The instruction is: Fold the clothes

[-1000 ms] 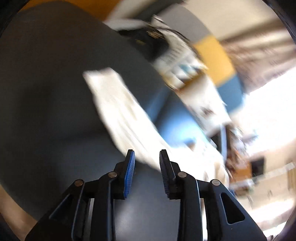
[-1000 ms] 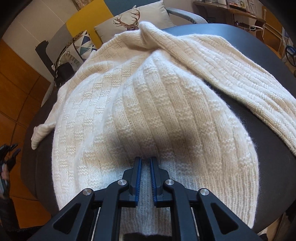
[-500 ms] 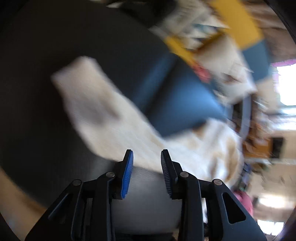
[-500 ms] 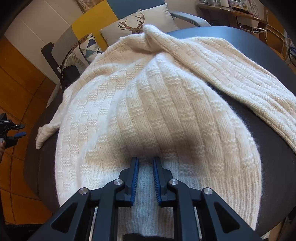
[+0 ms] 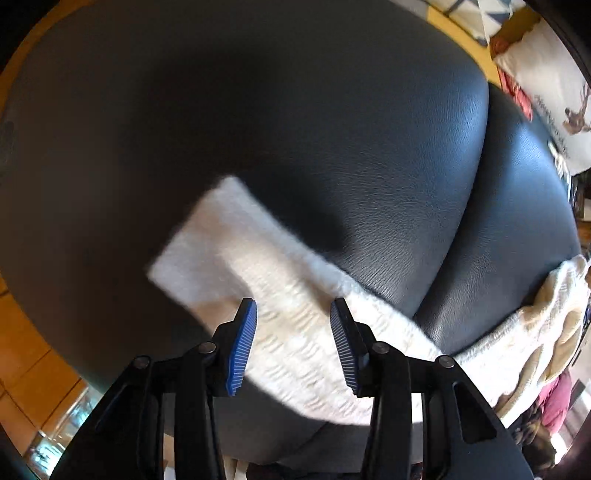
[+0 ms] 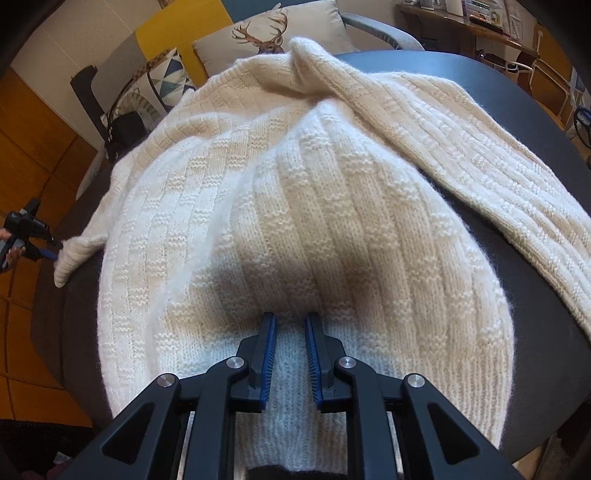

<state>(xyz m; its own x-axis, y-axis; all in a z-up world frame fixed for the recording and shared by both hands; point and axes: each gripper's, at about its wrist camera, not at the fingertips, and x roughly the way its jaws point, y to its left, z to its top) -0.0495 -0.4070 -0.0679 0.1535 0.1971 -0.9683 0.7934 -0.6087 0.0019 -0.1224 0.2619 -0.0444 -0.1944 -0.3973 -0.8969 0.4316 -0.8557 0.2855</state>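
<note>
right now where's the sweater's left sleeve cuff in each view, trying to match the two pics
Left wrist view: the sleeve cuff lies left of centre on the dark cushion, just ahead of the left gripper.
Right wrist view: the same cuff is at the far left edge, beside the left gripper.
Shared landmark: the deer pillow.

a home living room is showing: deer-print cushion (image 6: 275, 35) and patterned pillow (image 6: 162, 79) lying beyond the dark leather seat's (image 5: 369, 147) far edge.

Deer-print cushion (image 6: 275, 33) rests beside a patterned cushion (image 6: 162, 79).
</note>
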